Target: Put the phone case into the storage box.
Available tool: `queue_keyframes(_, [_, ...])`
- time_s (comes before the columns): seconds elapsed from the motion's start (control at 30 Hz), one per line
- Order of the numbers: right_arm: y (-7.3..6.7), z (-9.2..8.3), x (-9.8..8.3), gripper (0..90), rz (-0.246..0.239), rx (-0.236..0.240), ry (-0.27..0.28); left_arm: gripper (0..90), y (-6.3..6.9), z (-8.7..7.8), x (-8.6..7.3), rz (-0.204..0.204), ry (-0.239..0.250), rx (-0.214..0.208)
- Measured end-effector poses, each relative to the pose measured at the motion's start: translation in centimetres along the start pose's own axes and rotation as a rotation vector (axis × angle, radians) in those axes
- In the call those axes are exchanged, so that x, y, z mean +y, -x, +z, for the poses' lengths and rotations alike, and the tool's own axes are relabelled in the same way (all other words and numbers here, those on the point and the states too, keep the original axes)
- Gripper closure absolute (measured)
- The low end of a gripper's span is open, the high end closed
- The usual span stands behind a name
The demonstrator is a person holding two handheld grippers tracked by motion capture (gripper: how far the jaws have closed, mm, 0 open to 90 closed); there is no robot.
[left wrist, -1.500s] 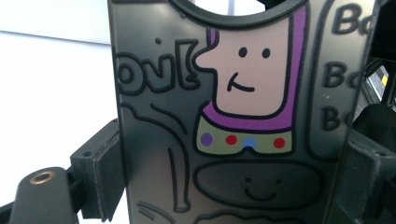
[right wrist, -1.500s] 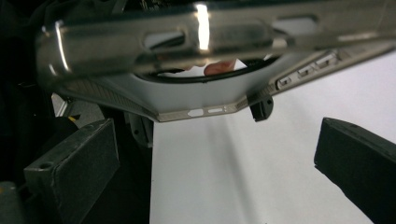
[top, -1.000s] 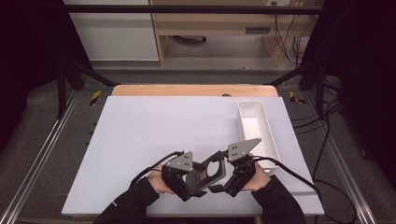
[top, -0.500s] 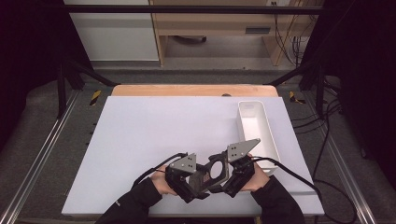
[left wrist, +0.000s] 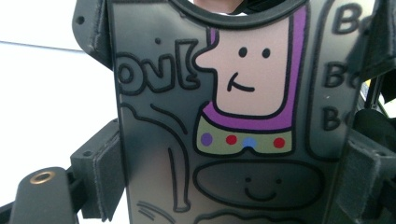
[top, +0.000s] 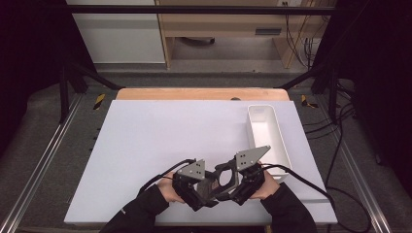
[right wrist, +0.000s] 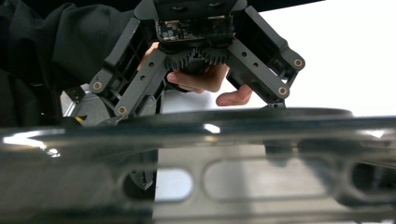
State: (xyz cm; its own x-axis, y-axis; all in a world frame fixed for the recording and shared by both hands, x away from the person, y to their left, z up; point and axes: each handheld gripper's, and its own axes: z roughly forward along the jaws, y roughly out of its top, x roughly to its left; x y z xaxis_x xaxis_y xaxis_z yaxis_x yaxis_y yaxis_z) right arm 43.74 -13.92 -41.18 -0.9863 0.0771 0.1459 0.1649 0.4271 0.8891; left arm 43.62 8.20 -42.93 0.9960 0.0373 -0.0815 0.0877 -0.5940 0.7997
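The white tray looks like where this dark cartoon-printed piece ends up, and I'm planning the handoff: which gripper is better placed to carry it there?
Probably the right gripper: it sits nearer the white tray on the table's right, while the left gripper is farther. Both meet at the dark piece.

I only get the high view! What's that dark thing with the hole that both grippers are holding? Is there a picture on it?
Observer: Yes. In the left gripper view the dark piece carries a cartoon face with a purple outline.
Operator: Ooh, any other colours?
Observer: A row of dots under the face: purple, red, blue, red.
Operator: Is it really being squeezed?
Observer: It looks so: the left gripper has its jaws against the piece's two side edges.
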Motion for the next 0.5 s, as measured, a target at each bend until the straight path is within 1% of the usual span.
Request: queue_keyframes(0.5, [-0.05,0.07,-0.06,11.5,0.001,0.001,-0.008,11.7,-0.02,0.14,-0.08,0.0,-0.009,-0.005])
